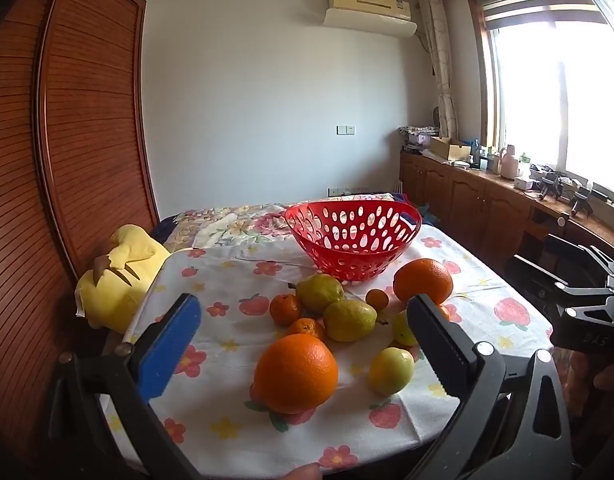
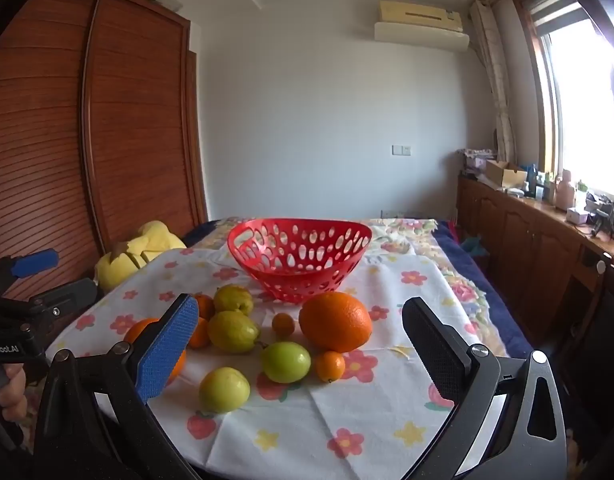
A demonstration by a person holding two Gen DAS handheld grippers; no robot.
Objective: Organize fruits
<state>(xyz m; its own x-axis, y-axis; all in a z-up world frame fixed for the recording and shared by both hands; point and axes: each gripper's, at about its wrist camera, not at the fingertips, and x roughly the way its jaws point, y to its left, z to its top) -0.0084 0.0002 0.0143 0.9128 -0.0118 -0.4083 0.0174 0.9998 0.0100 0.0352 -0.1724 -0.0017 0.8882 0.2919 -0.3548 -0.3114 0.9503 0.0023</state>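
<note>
Fingers of the left gripper (image 1: 303, 326) stand at full spread with nothing between the pads; those of the right gripper (image 2: 299, 340) are equally wide and empty. Both tools hang above the near edge of the flowered tablecloth (image 2: 387, 432), tilted slightly downward, so that each camera takes in the whole scatter of fruit, which suggests no piece has been chosen yet.

Between and just beyond the left fingers lies a large orange (image 1: 295, 374), nearest of all; a yellow-green round fruit (image 1: 391, 370) sits close inside the black finger (image 1: 439, 344). Past the fingertips lie two pears (image 1: 335, 306), several small tangerines (image 1: 285, 309) and a second large orange (image 1: 423, 281).

Farther ahead of both fingertip pairs stands the red perforated basket (image 2: 299, 256), empty and upright, probably the place intended for the fruit. A yellow plush toy (image 1: 123, 276) lies outside the blue finger (image 1: 167, 352), off the cloth.

Legible writing: "DAS" on the right tool's body in the left view, and a partial "enRobot.AI" on the left tool's body in the right view.
</note>
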